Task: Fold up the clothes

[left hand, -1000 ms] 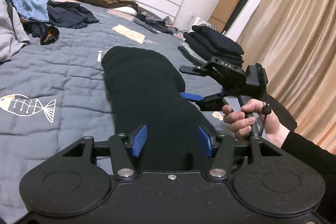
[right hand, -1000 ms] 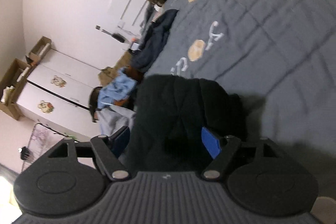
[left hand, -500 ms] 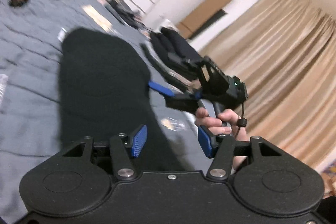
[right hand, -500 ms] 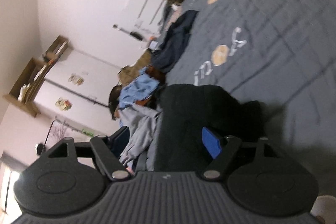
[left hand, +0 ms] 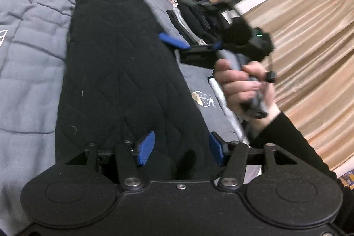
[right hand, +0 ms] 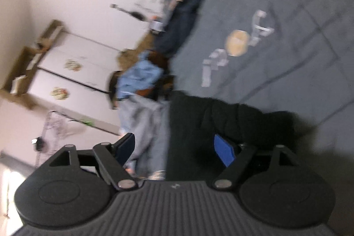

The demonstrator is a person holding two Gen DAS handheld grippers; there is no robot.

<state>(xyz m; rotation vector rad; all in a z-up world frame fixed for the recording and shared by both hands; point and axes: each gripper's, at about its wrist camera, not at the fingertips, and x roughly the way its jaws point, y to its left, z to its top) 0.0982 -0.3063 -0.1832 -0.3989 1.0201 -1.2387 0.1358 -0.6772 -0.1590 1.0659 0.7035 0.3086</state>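
Observation:
A black quilted garment (left hand: 115,59) lies as a long folded strip on the grey bedspread (left hand: 28,37). My left gripper (left hand: 180,149) hangs over its near end. The fabric runs between and beneath the blue pads (left hand: 145,148), whose faces show bare, so the gripper is open. A hand (left hand: 239,83) holds my right gripper (left hand: 177,43) at the garment's right edge, blurred. In the right wrist view the right gripper (right hand: 174,149) has its jaws opening. The garment (right hand: 221,116) lies by its right pad only, and the left finger is off the cloth.
A stack of folded dark clothes (left hand: 194,12) sits on the bed beyond the right gripper. Loose clothes, a blue piece (right hand: 137,76) and a grey one (right hand: 143,125), are heaped at the bed's far side. Beige curtains (left hand: 309,59) hang on the right, and white cupboards (right hand: 73,63) stand behind.
The left gripper has rolled and sunk closer to the garment. The right gripper has drawn sideways off the garment, with its jaws a little wider and its view blurred.

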